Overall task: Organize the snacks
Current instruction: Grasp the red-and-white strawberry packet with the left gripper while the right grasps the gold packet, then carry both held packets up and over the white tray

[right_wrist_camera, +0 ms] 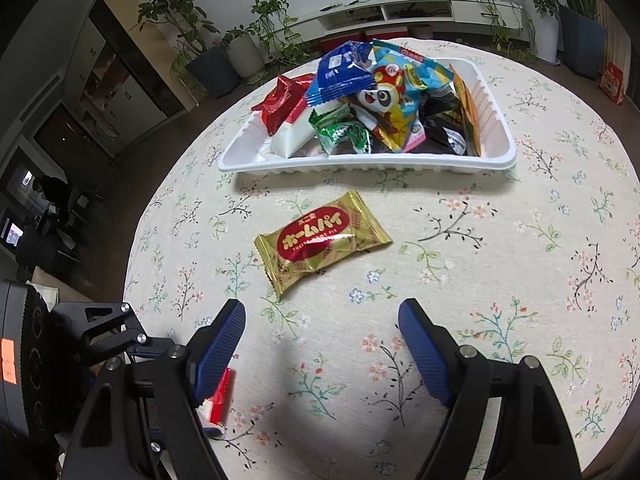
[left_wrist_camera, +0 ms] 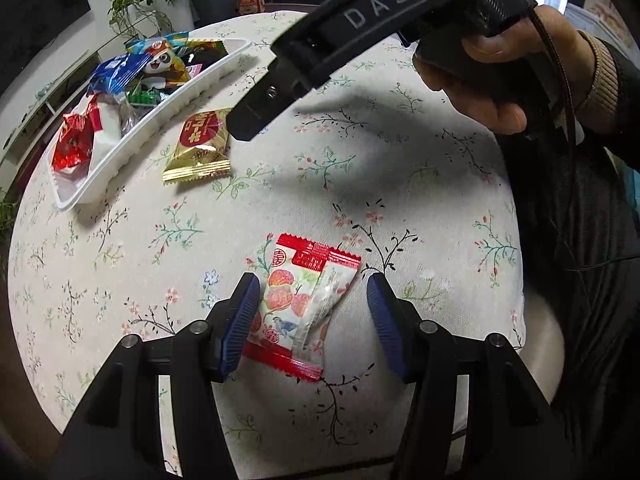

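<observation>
A red and white snack packet (left_wrist_camera: 298, 306) with peach pictures lies on the floral tablecloth between the fingers of my open left gripper (left_wrist_camera: 314, 322); the left finger touches its edge. A gold packet with a red oval label (left_wrist_camera: 202, 146) (right_wrist_camera: 322, 242) lies beside the white tray (left_wrist_camera: 160, 120) (right_wrist_camera: 360, 168), which holds several snack packets. My right gripper (right_wrist_camera: 322, 342) is open and empty, hovering short of the gold packet; its body (left_wrist_camera: 360, 32) shows above the table in the left wrist view. A red edge of the peach packet (right_wrist_camera: 220, 398) shows behind the right gripper's left finger.
The round table (right_wrist_camera: 540, 240) carries a floral cloth. Potted plants (right_wrist_camera: 240, 48), a low white shelf (right_wrist_camera: 400, 12) and a red box (right_wrist_camera: 612, 82) stand beyond it. The person's body (left_wrist_camera: 580, 240) is at the table's right side in the left wrist view.
</observation>
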Demonstrator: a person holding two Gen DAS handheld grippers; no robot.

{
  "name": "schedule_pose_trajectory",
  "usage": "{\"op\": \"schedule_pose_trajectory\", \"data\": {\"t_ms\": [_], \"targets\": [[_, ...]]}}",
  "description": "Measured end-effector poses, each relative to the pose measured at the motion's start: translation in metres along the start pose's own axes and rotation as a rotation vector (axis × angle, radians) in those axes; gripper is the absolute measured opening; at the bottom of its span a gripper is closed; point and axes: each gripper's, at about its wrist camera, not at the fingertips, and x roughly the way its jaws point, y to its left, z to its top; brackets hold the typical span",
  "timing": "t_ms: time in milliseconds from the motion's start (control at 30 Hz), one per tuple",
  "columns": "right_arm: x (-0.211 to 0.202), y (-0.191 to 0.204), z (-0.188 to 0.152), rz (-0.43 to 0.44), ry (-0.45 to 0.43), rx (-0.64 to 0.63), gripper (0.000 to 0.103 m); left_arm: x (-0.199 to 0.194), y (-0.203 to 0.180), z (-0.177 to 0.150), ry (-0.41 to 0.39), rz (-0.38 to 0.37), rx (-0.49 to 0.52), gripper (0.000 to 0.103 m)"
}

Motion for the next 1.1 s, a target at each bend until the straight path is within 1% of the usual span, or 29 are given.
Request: {"op": "schedule_pose_trajectory", "data": {"t_ms": [133,267,367,433,533,633,700,733,767,800,900,933,967,1000,1067,1100], "targets": [[0.004,0.009,0.008,-0.013,0.001,0.014,0.081,-0.001,0.002,-0.005,-0.011,-0.013,-0.031,0.052],[0.012,0.019,0.016,-0.057,0.005,0.031,0.081,-0.001,0.004,-0.007,-0.023,-0.026,-0.084,0.040],[0.018,0.025,0.021,-0.082,0.008,0.052,0.081,-0.004,0.006,-0.013,-0.037,-0.021,-0.126,0.034],[0.022,0.027,0.024,-0.101,0.006,0.076,0.081,-0.005,0.010,-0.015,-0.038,-0.022,-0.164,0.034],[0.031,0.024,0.031,-0.138,0.014,0.149,0.081,-0.007,0.017,-0.018,-0.048,-0.032,-0.217,0.033],[0.038,0.021,0.039,-0.144,0.029,0.217,0.081,-0.007,0.020,-0.018,-0.053,-0.031,-0.245,0.033],[0.047,0.025,0.044,-0.177,0.058,0.211,0.081,-0.008,0.020,-0.019,-0.059,-0.035,-0.264,0.033],[0.051,0.027,0.046,-0.186,0.073,0.204,0.078,-0.009,0.021,-0.020,-0.064,-0.038,-0.275,0.033],[0.056,0.028,0.048,-0.201,0.092,0.200,0.073,-0.010,0.022,-0.021,-0.068,-0.040,-0.283,0.033],[0.060,0.029,0.048,-0.208,0.111,0.197,0.070,-0.012,0.028,-0.027,-0.073,-0.042,-0.289,0.033],[0.063,0.034,0.049,-0.246,0.104,0.156,0.066,-0.016,0.031,-0.031,-0.086,-0.043,-0.304,0.033],[0.064,0.034,0.049,-0.257,0.102,0.146,0.062,-0.017,0.032,-0.033,-0.090,-0.044,-0.310,0.033],[0.065,0.033,0.049,-0.267,0.100,0.136,0.055,-0.017,0.034,-0.034,-0.091,-0.046,-0.318,0.033],[0.064,0.032,0.049,-0.273,0.095,0.129,0.052,-0.018,0.035,-0.035,-0.093,-0.046,-0.325,0.033],[0.061,0.025,0.048,-0.265,0.089,0.130,0.038,-0.021,0.038,-0.040,-0.096,-0.046,-0.341,0.033],[0.059,0.022,0.046,-0.255,0.088,0.133,0.037,-0.022,0.041,-0.042,-0.098,-0.047,-0.354,0.032]]}}
